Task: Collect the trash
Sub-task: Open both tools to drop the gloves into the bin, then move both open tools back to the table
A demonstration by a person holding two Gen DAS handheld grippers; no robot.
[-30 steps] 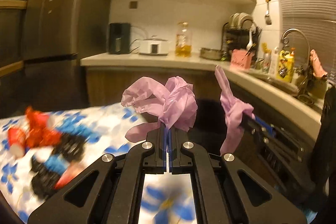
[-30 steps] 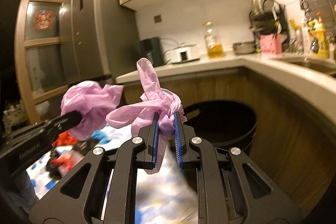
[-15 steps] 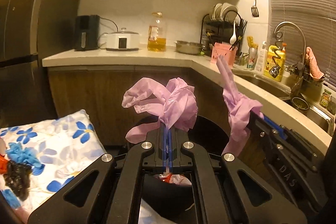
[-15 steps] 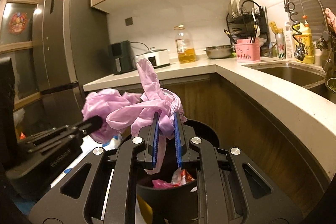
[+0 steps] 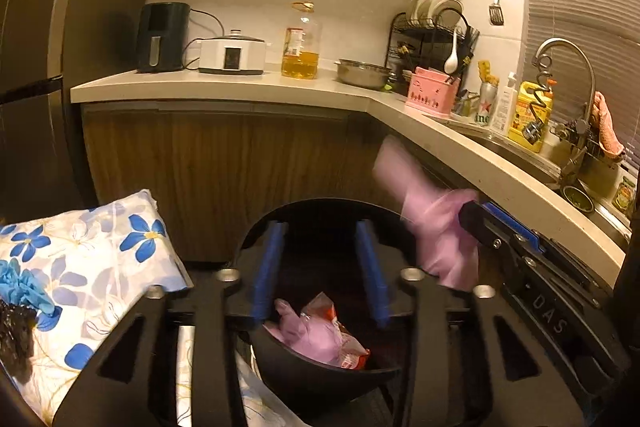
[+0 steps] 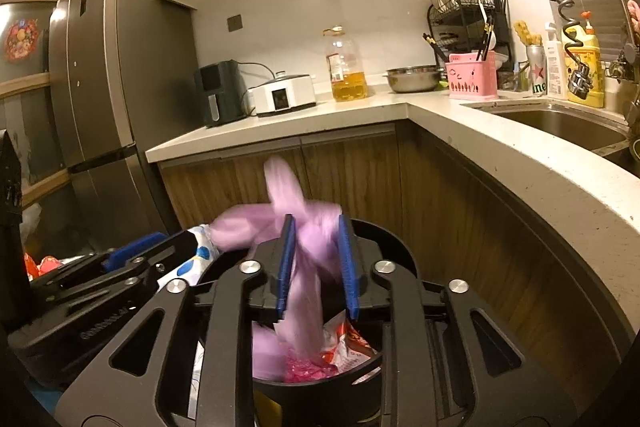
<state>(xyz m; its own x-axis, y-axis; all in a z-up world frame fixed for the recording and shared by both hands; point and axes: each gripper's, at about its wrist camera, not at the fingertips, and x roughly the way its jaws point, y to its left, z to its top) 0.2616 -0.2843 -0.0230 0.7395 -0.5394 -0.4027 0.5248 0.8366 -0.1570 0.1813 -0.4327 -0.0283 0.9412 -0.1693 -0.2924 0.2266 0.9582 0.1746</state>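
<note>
My left gripper (image 5: 320, 267) is open and empty above the black trash bin (image 5: 312, 375). A purple glove (image 5: 308, 339) lies in the bin beside a red and white wrapper (image 5: 340, 343). My right gripper (image 6: 316, 263) is open, and a second purple glove (image 6: 304, 267), blurred, slips down between its blue pads (image 6: 286, 263) toward the bin (image 6: 320, 379). In the left wrist view the right gripper (image 5: 480, 223) shows at the right with that glove (image 5: 436, 223) hanging off it. The left gripper (image 6: 152, 251) shows at the left of the right wrist view.
A table with a blue floral cloth (image 5: 100, 259) stands left of the bin, with a blue glove (image 5: 24, 287) and dark trash (image 5: 14, 339) on it. The kitchen counter (image 5: 500, 171) curves around behind and right, with a sink (image 6: 560, 123). A fridge (image 6: 100, 87) stands at the left.
Both grippers opened over the bin. The left one's purple glove dropped into the bin. The right one's glove is sliding out of its jaws. Both views tilted further down over the bin.
</note>
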